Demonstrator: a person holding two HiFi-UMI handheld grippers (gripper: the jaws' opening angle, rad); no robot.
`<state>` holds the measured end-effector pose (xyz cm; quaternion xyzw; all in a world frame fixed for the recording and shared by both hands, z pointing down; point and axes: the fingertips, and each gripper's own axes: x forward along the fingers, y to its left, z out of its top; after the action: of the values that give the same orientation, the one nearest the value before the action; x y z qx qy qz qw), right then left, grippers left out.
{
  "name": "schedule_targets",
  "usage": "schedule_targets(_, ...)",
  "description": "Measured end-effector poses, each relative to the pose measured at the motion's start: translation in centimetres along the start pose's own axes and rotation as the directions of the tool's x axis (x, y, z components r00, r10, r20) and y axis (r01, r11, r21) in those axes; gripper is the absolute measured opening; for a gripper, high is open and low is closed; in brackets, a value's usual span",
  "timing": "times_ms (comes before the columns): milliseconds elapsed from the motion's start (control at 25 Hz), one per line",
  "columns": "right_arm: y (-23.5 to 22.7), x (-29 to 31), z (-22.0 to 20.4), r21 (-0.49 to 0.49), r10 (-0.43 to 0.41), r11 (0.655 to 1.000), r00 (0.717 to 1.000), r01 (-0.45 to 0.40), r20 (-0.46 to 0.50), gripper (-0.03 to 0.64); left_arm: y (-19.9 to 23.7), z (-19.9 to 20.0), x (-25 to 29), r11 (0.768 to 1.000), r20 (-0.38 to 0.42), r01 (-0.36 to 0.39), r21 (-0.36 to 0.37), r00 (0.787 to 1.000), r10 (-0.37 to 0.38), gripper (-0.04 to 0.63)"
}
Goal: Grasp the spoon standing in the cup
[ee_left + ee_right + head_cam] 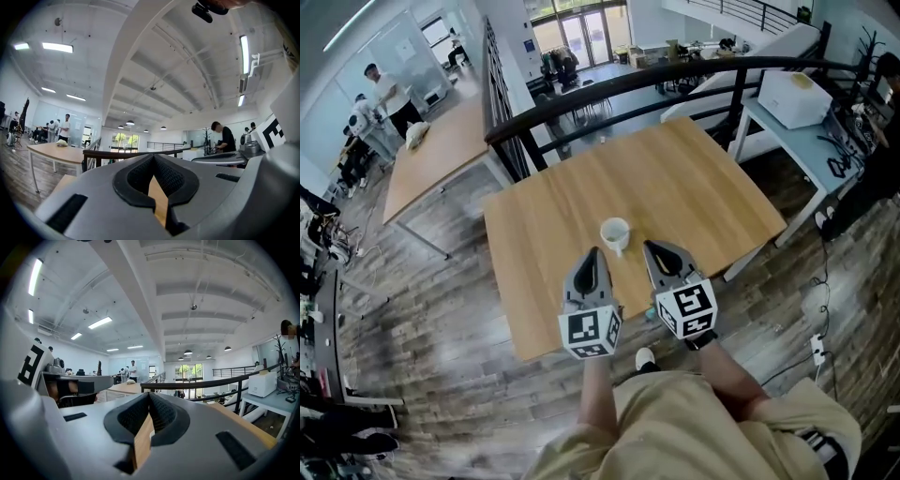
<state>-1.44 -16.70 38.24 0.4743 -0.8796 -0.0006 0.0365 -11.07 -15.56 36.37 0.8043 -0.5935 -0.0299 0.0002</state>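
Progress: the grasp is not yet begun. Neither tool touches the cup [615, 232] or anything in it. The whole reach, the closing on the spoon handle and any lift are left to do.

Left tool [592, 253]: tips together, nothing between the pads; only bare wood shows through the hollow behind them. It hangs just beside the cup, on the near-left side.

Right tool [652, 247]: jaws likewise closed and empty. It sits just beside the cup on the near-right side. We judge one tool must open before it can take the handle.

Task's thing: the cup is small, white and upright, and stands alone on the wooden tabletop [694, 178], between the two tool tips and a little beyond them. From the head view we see its round mouth from above. The spoon itself we cannot make out at this size. Neither gripper view shows the cup.
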Motion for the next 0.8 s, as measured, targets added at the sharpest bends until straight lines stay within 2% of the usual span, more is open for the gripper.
schedule_targets(240, -1.2, 5.4, -0.1, 0.015, -0.012, 1.0, 1.0, 0.012, 0.003, 0.014, 3.3, -0.5, 3.6, 1.0, -0.004, 0.008, -0.002, 1.0, -0.008, 0.005)
schedule_targets(480, -3.1, 8.6, -3.4, 0.021, 0.005, 1.0, 0.997, -0.004, -0.079, 0.014, 4.1, -3.4, 6.8, 0.999, -0.037, 0.033, -0.02, 0.999, -0.033, 0.005)
schedule_targets(800, -6.5, 12.5, -7.5, 0.045, 0.02, 0.999, 0.987, -0.013, -0.161, 0.015, 5.7, -7.0, 10.9, 0.999, -0.107, -0.001, -0.036, 0.994, -0.003, 0.005)
